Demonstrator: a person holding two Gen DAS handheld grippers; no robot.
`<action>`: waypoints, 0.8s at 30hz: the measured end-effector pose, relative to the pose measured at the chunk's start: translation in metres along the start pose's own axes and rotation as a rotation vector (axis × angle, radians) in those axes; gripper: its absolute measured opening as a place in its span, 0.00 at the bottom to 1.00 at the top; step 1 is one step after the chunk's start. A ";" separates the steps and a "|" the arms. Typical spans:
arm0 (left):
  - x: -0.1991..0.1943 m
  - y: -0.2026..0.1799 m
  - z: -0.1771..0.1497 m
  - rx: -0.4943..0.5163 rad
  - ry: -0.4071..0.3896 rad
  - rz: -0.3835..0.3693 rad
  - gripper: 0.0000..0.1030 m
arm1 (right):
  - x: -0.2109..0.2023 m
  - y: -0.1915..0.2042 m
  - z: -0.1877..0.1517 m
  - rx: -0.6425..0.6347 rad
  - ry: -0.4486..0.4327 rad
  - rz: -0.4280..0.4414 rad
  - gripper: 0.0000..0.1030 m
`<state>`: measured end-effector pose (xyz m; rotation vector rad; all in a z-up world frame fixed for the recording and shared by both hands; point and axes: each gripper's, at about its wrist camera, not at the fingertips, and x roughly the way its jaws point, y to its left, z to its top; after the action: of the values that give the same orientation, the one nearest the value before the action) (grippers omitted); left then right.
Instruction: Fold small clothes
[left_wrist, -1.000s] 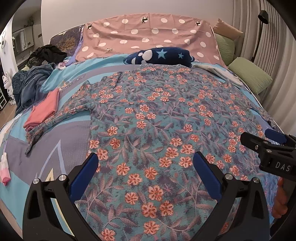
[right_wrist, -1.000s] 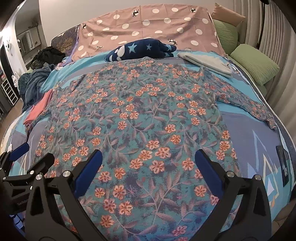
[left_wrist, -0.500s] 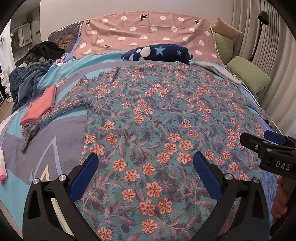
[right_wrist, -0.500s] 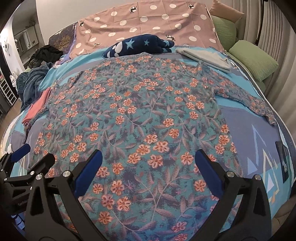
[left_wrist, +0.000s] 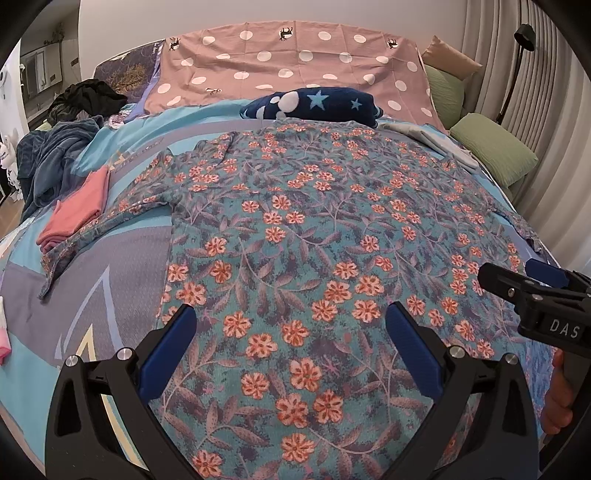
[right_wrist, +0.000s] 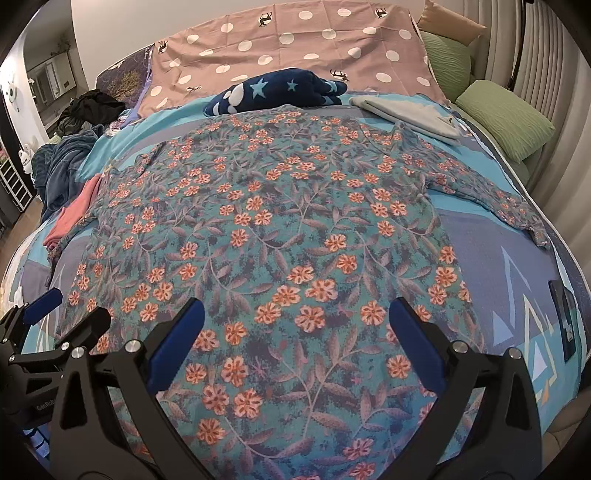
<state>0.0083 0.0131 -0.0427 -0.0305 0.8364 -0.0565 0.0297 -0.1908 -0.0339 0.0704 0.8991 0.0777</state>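
Note:
A teal long-sleeved top with orange flowers (left_wrist: 314, 229) (right_wrist: 288, 221) lies spread flat on the bed, both sleeves stretched out to the sides. My left gripper (left_wrist: 291, 347) hovers open above its lower hem area, nothing between the blue pads. My right gripper (right_wrist: 295, 339) is also open over the hem, a little to the right. In the left wrist view the right gripper (left_wrist: 532, 284) shows at the right edge with a hand below it. In the right wrist view the left gripper (right_wrist: 62, 314) shows at the left edge.
A folded pink garment (left_wrist: 74, 210) lies left of the top by its sleeve. A navy star blanket (left_wrist: 314, 105), a folded grey cloth (right_wrist: 410, 114), green pillows (right_wrist: 506, 118) and a dark clothes heap (left_wrist: 51, 162) ring the bed. A dark flat object (right_wrist: 565, 314) lies near the right edge.
Both grippers have risen and tipped slightly, so the top sits a little lower and farther in view. Nothing was grasped; the garment has not moved.

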 end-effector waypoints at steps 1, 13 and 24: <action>0.000 0.000 0.000 0.000 0.000 -0.002 0.99 | 0.000 0.000 0.000 0.000 0.000 0.000 0.98; -0.002 0.000 -0.005 0.001 0.004 -0.026 0.99 | -0.005 0.004 -0.003 -0.009 -0.012 0.001 0.98; -0.004 0.001 -0.006 -0.004 0.005 -0.033 0.99 | -0.005 0.002 -0.005 0.005 -0.009 0.006 0.98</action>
<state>0.0012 0.0140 -0.0440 -0.0484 0.8411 -0.0863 0.0231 -0.1887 -0.0330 0.0782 0.8897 0.0805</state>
